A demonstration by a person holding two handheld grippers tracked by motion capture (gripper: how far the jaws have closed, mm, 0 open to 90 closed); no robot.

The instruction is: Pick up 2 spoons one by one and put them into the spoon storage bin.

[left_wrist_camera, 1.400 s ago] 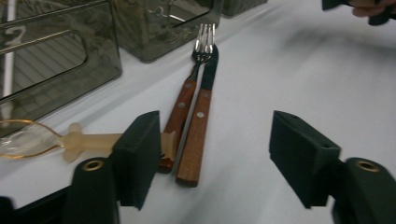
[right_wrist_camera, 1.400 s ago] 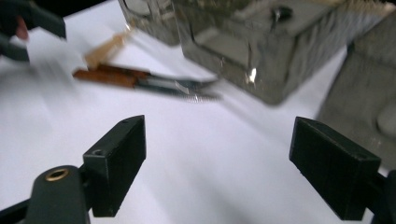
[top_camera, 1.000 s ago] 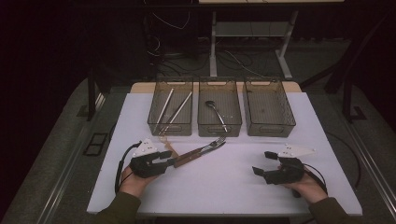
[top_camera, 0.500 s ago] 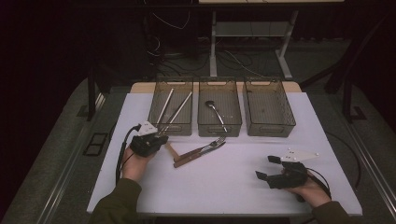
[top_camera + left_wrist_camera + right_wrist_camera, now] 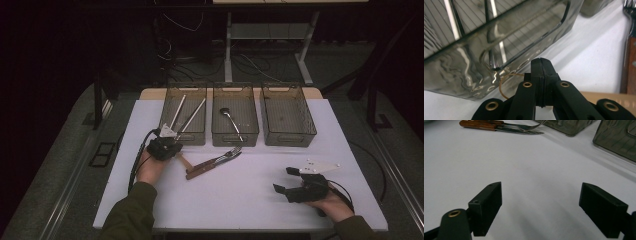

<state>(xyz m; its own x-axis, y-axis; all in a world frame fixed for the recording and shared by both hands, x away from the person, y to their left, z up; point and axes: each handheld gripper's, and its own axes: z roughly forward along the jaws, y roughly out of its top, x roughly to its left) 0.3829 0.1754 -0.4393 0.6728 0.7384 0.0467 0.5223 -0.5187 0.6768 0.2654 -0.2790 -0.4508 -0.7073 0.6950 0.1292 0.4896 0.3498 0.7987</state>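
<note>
Dim, dark surroundings, blurred close-ups

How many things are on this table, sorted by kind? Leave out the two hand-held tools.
Clear bins: 3
Long metal rods, in the left bin: 2
Spoon, in the middle bin: 1
Fork: 1
Knife: 1
Tan piece, kind unclear: 1
Total: 9

This looks like a lab or recording studio, not a home: a white surface [image 5: 240,200] stands alone on grey carpet [image 5: 65,165] in a dark room. Beyond the left tool [image 5: 172,141], loose cables [image 5: 190,60] trail under a metal-legged desk frame [image 5: 227,55].
</note>
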